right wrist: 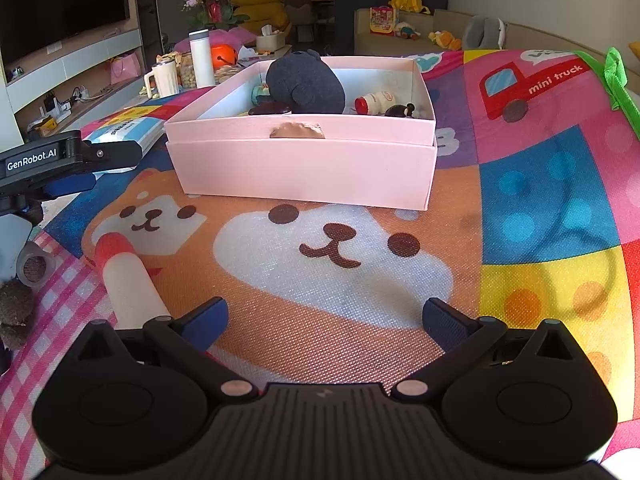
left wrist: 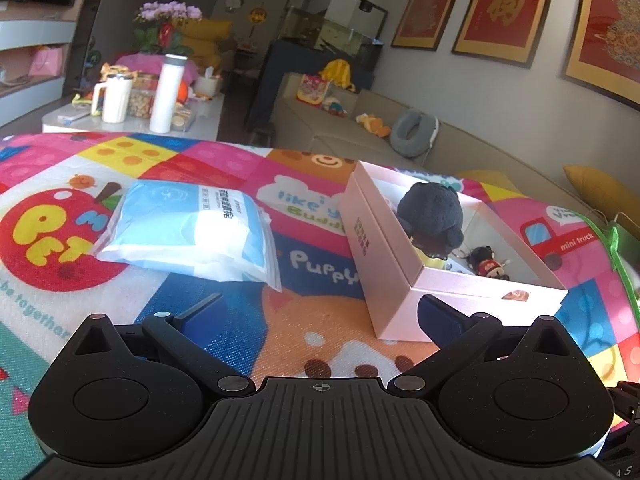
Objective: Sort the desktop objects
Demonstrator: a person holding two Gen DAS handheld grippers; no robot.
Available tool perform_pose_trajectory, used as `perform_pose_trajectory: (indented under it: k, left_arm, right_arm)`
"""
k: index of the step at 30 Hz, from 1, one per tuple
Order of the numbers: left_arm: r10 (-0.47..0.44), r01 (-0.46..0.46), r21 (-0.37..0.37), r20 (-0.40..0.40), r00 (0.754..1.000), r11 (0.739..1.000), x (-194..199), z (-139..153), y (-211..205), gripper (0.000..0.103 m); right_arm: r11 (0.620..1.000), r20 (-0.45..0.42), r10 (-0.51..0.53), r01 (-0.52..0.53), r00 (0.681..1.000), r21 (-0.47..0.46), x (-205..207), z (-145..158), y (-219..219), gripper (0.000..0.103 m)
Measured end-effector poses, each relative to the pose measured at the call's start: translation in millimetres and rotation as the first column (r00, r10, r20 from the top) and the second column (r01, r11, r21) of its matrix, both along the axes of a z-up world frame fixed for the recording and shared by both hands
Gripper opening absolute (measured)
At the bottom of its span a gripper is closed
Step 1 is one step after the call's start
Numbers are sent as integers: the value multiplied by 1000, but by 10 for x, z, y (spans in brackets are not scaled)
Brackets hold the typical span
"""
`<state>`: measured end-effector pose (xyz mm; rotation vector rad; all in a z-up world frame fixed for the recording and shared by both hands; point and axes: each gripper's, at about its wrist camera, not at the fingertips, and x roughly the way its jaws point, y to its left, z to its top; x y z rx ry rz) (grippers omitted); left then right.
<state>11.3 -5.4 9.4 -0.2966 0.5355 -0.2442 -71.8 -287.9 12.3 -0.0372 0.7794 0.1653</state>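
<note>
A pink box point(left wrist: 400, 280) point(right wrist: 304, 160) stands on the cartoon mat. In it lie a dark plush toy point(left wrist: 432, 216) point(right wrist: 306, 82), a small doll point(left wrist: 486, 262) and a small red-capped bottle point(right wrist: 374, 102). A blue-white plastic packet point(left wrist: 188, 232) point(right wrist: 128, 128) lies left of the box. A cream tube with a red cap point(right wrist: 128, 280) lies on the mat by my right gripper's left finger. My left gripper point(left wrist: 320, 312) is open and empty, between packet and box. My right gripper point(right wrist: 326, 322) is open and empty in front of the box.
A tape roll point(right wrist: 34, 266) and a brown fuzzy thing point(right wrist: 16, 312) lie at the mat's left edge. A side table with a white bottle point(left wrist: 168, 92) and a mug point(left wrist: 114, 98) stands behind. A sofa point(left wrist: 360, 120) is beyond the mat.
</note>
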Motion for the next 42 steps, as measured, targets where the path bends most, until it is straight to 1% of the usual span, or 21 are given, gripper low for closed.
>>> perform_pose_trajectory:
  k: [3, 6, 7, 9, 12, 13, 15, 17, 19, 21, 23, 25, 26, 28, 29, 30, 33, 35, 36, 39, 42]
  left_arm:
    - [8, -8, 18, 10, 1000, 1000, -25, 33, 12, 103]
    - [2, -32, 191, 154, 988, 981, -131, 182, -11, 103]
    - [-7, -51, 270, 211, 978, 961, -150, 233, -16, 103]
    - [-40, -66, 411, 244, 969, 909, -73, 283, -26, 103]
    - [-73, -30, 492, 190, 979, 870, 200, 270, 50, 103]
    - [-74, -21, 492, 172, 982, 870, 290, 270, 93, 103]
    - [-48, -19, 436, 142, 989, 900, 511, 280, 248, 103]
    - [-17, -20, 351, 102, 995, 936, 721, 297, 430, 103]
    - [-22, 19, 248, 7, 1000, 969, 932, 271, 624, 103]
    - [-83, 99, 141, -112, 990, 985, 1085, 188, 743, 103]
    - [-141, 155, 61, -192, 971, 986, 1071, 89, 757, 103]
    - [-220, 227, 16, -197, 956, 974, 874, 46, 648, 103]
    - [-265, 271, 4, -194, 945, 963, 759, 48, 578, 103]
    - [-394, 396, -29, -189, 900, 918, 455, 77, 397, 103]
    - [-441, 444, -22, -171, 881, 896, 286, 110, 295, 103]
    - [-453, 460, 16, -146, 879, 888, 156, 149, 215, 103]
    - [-346, 345, 254, -41, 937, 904, -115, 255, -47, 103]
    - [-261, 246, 343, -1, 965, 907, -44, 259, -161, 103]
    - [-224, 213, 347, -7, 975, 913, 40, 249, -188, 103]
    - [-156, 167, 257, -62, 986, 952, 325, 245, -209, 103]
    - [-137, 152, 251, -78, 988, 956, 531, 231, -297, 103]
  right_arm:
    - [1000, -1, 29, -29, 1000, 5, -28, 74, -1, 103]
    - [998, 53, 66, -65, 996, -12, -173, 268, 24, 103]
    - [996, 73, 85, -84, 994, -15, -224, 332, 34, 103]
    - [990, 106, 143, -143, 984, -13, -323, 461, 71, 103]
    - [951, 67, 305, -308, 950, 39, -394, 482, 208, 103]
    - [934, 49, 352, -354, 935, 51, -410, 450, 267, 103]
    - [925, 13, 380, -380, 925, 22, -431, 358, 396, 103]
    - [935, -15, 355, -355, 935, -16, -412, 275, 465, 103]
    - [950, -20, 310, -311, 950, -34, -372, 254, 452, 103]
    - [970, 15, 231, -229, 973, -80, -322, 264, 403, 103]
    - [984, 54, 149, -143, 987, -109, -239, 260, 327, 103]
    - [994, 59, 59, -54, 996, -92, -105, 245, 228, 103]
    - [997, 49, 21, -18, 999, -73, -31, 229, 171, 103]
    - [998, 34, -42, 44, 999, -54, 74, 179, 92, 103]
    - [997, 29, -60, 62, 998, -48, 108, 160, 62, 103]
    - [996, 23, -73, 74, 997, -42, 130, 136, 34, 103]
    - [996, 7, -79, 79, 997, -31, 164, 58, 4, 103]
    - [997, -8, -75, 75, 997, -23, 173, 8, 21, 103]
    - [997, -10, -78, 77, 997, -21, 179, -8, 36, 103]
    - [996, 4, -93, 93, 996, -2, 166, 7, 7, 103]
    - [994, 0, -106, 106, 994, -2, 170, -5, 3, 103]
